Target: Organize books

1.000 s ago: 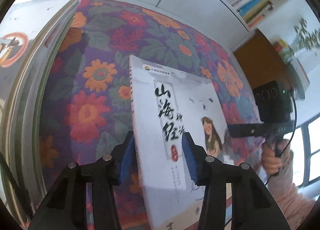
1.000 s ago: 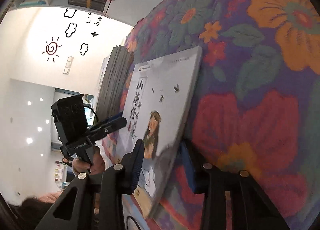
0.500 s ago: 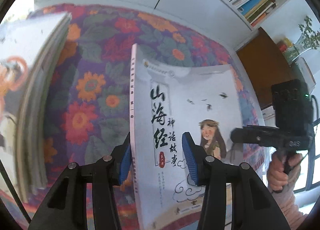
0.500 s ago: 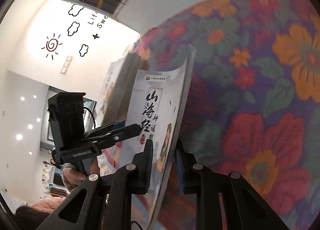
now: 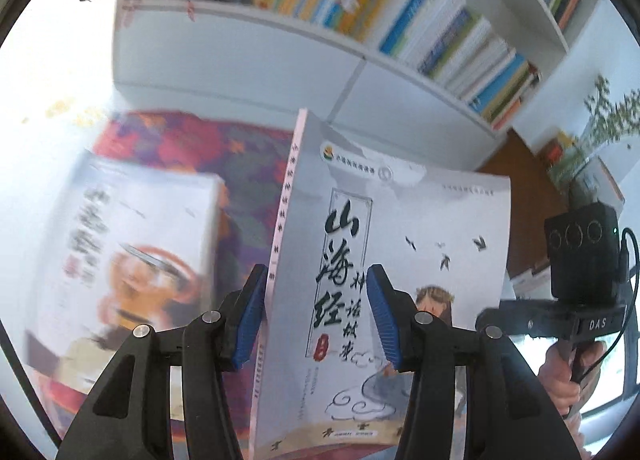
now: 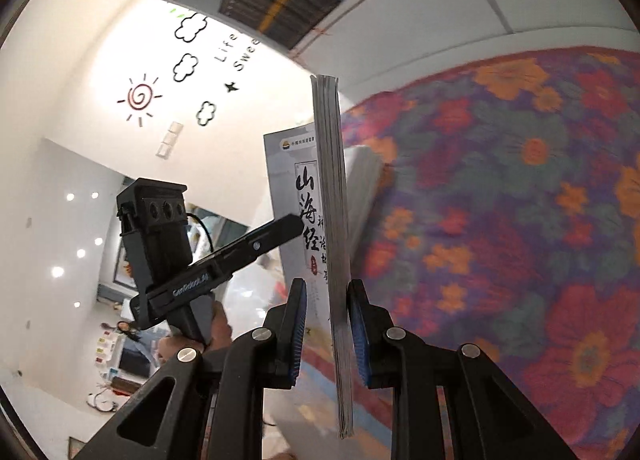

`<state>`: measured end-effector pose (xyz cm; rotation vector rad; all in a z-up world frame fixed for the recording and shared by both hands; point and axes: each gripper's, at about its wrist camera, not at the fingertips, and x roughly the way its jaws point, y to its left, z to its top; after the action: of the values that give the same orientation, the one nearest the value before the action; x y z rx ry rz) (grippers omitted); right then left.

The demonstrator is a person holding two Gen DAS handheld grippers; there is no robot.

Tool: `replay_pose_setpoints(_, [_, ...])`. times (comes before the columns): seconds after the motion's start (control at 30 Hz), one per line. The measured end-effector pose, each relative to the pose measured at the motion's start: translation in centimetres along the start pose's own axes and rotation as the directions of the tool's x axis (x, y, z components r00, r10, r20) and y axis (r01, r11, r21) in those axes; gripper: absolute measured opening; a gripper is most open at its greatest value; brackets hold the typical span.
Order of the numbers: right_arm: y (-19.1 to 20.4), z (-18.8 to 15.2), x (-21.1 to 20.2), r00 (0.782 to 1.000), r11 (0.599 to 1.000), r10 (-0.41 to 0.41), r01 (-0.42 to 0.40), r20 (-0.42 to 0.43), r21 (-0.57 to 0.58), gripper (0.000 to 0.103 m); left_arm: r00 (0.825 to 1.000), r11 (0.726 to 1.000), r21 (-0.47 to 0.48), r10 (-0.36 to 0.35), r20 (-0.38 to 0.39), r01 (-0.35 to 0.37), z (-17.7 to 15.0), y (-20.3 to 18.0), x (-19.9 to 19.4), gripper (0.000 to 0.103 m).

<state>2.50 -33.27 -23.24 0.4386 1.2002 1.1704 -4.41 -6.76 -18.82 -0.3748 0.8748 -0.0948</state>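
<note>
A thin white book (image 5: 400, 268) with black Chinese brush lettering and a drawn girl on its cover stands upright above the flowered tablecloth (image 6: 500, 220). My left gripper (image 5: 316, 320) has its blue pads on either side of the spine edge, with a gap on the cover side. My right gripper (image 6: 326, 334) is shut on the book's open page edge (image 6: 332, 220). The right gripper shows in the left wrist view (image 5: 576, 300) and the left gripper in the right wrist view (image 6: 224, 256).
A stack of similar white books (image 5: 120, 260) lies on the cloth at the left, blurred. White bookshelves (image 5: 360, 0) filled with colourful books stand behind the table. A brown desk (image 5: 532, 188) and a plant (image 5: 608, 112) are at the right.
The book has been raised from lying tilted on the cloth to standing upright. Both grippers tilted upward with it, so the shelves came into view. The right gripper closed on the page edge.
</note>
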Motion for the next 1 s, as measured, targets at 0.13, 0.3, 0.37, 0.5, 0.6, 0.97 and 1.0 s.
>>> replay_pose_setpoints(0.13, [3.2,1.9,2.7,0.998,0.998,0.062,-0.063,-0.029,-0.015,0.022,0.998,0.999,-0.004,0.033,0.062,-0.033,1.8,2.3,-3.3,0.047])
replay_pose_setpoints(0.3, [5.9,4.1,7.1,0.992,0.993,0.111,-0.114,-0.060,-0.042,0.022,0.992,0.997,-0.064,0.056,0.116,-0.049,3.2,6.8,-5.7,0.050])
replay_pose_setpoints(0.37, [6.3,4.7,9.7,0.983,0.986,0.161,-0.164,-0.093,-0.026,0.022,0.990,0.994,-0.106,0.050,0.131,-0.036,3.4,9.1,-5.8,0.050])
replay_pose_setpoints(0.5, [6.1,6.2,14.2,0.985,0.989,0.145,-0.147,-0.092,-0.021,0.022,0.989,0.988,-0.153,0.050,0.136,-0.029,3.7,13.0,-4.5,0.050])
replay_pose_setpoints(0.6, [4.8,7.5,17.6,0.989,0.994,0.112,-0.111,-0.101,0.007,0.022,0.993,0.975,-0.222,0.055,0.106,-0.030,3.7,16.0,-2.1,0.050])
replay_pose_setpoints(0.97, [-1.1,10.9,21.4,1.000,0.997,0.013,-0.011,-0.025,0.071,0.023,0.983,0.957,-0.260,0.157,0.095,-0.127,2.8,21.2,0.5,0.052])
replay_pose_setpoints(1.0, [-1.1,10.6,21.3,1.000,0.998,0.006,-0.005,-0.022,0.065,0.024,0.981,0.955,-0.262,0.169,0.091,-0.140,2.7,21.6,0.4,0.052])
